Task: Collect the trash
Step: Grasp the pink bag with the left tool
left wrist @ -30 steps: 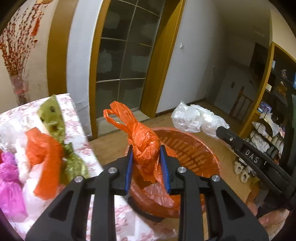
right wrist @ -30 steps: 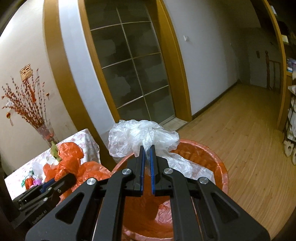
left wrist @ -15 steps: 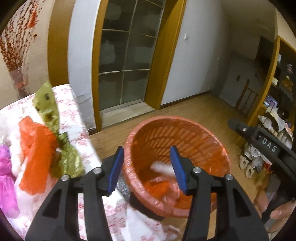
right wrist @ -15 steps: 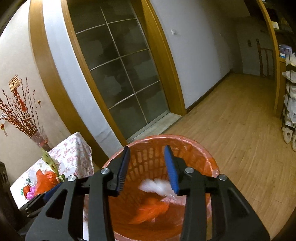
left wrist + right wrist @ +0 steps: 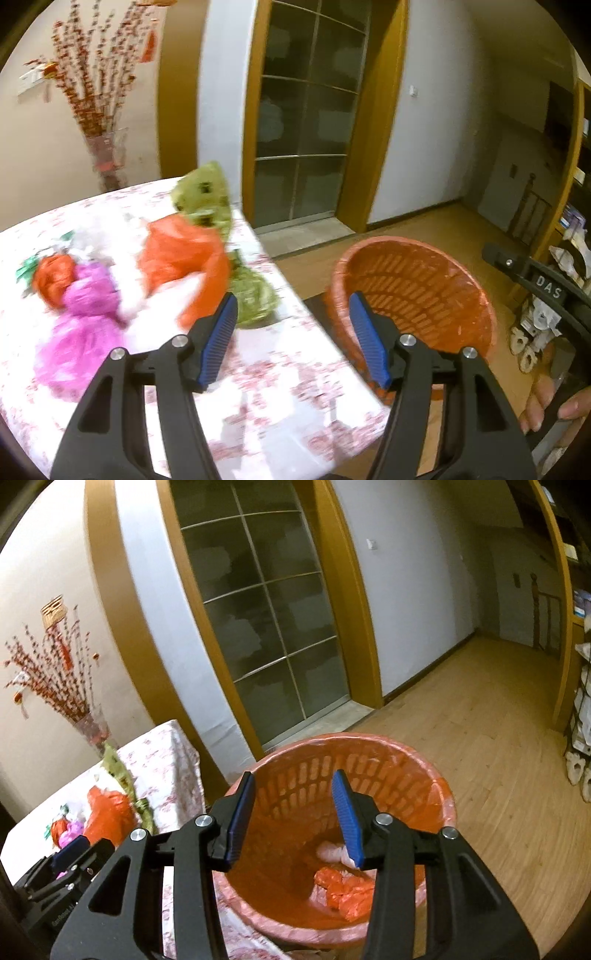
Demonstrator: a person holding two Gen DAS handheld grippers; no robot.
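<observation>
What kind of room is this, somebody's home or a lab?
Most likely a lived-in home, perhaps a dining or living area. A table with a floral tablecloth stands on a wooden floor, a glass-paned sliding door has a wood frame, and a vase of red decorative branches stands by the wall.

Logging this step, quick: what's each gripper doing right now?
Left gripper: jaws opening, nothing between them, over the table.
Right gripper: open and empty, above the bin.
</observation>
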